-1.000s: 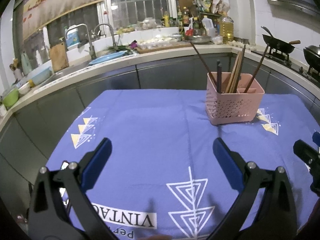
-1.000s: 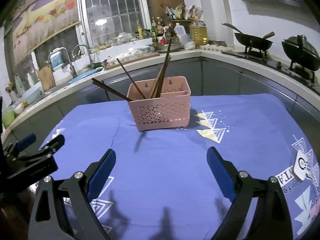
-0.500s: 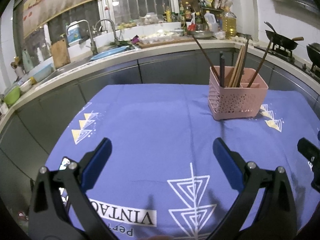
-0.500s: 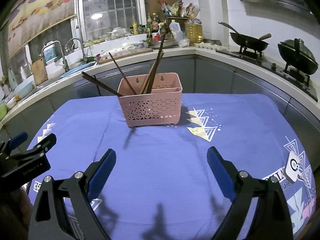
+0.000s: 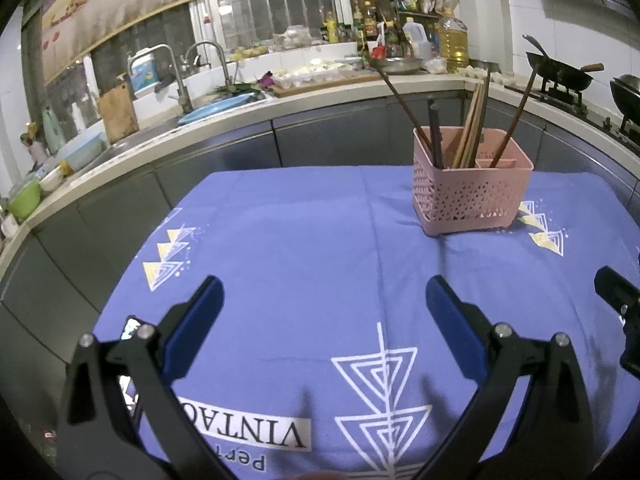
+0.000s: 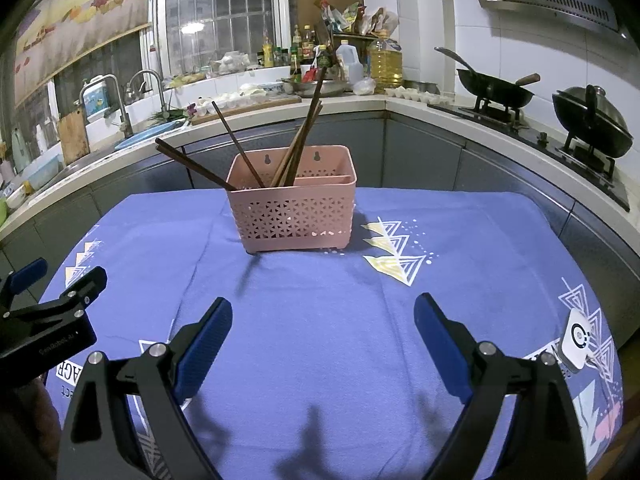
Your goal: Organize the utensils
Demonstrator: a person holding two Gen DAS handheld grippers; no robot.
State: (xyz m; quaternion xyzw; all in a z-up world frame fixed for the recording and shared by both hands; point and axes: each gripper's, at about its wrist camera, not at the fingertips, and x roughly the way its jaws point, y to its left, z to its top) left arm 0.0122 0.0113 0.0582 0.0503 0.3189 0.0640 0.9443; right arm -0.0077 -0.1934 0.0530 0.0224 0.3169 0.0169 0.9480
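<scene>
A pink perforated utensil basket (image 5: pixel 472 192) (image 6: pixel 294 204) stands on the blue tablecloth (image 5: pixel 304 248) (image 6: pixel 320 320), holding several brown chopsticks (image 5: pixel 470 128) (image 6: pixel 298 144) that lean out of it. My left gripper (image 5: pixel 324 304) is open and empty, near the table's front, with the basket ahead to its right. My right gripper (image 6: pixel 323 324) is also open and empty, facing the basket from the front. The left gripper (image 6: pixel 48 312) shows at the left edge of the right wrist view, and part of the right gripper (image 5: pixel 620 312) at the right edge of the left wrist view.
A small white device (image 6: pixel 576 338) lies on the cloth at the right edge. Behind the table runs a curved counter (image 5: pixel 320 92) with a sink (image 5: pixel 192 104), bottles and food. Woks (image 6: pixel 496 92) sit on a stove at the right.
Both grippers have drawn back and tilted a little; the basket sits slightly farther and lower in both views. Both stay open and empty.
</scene>
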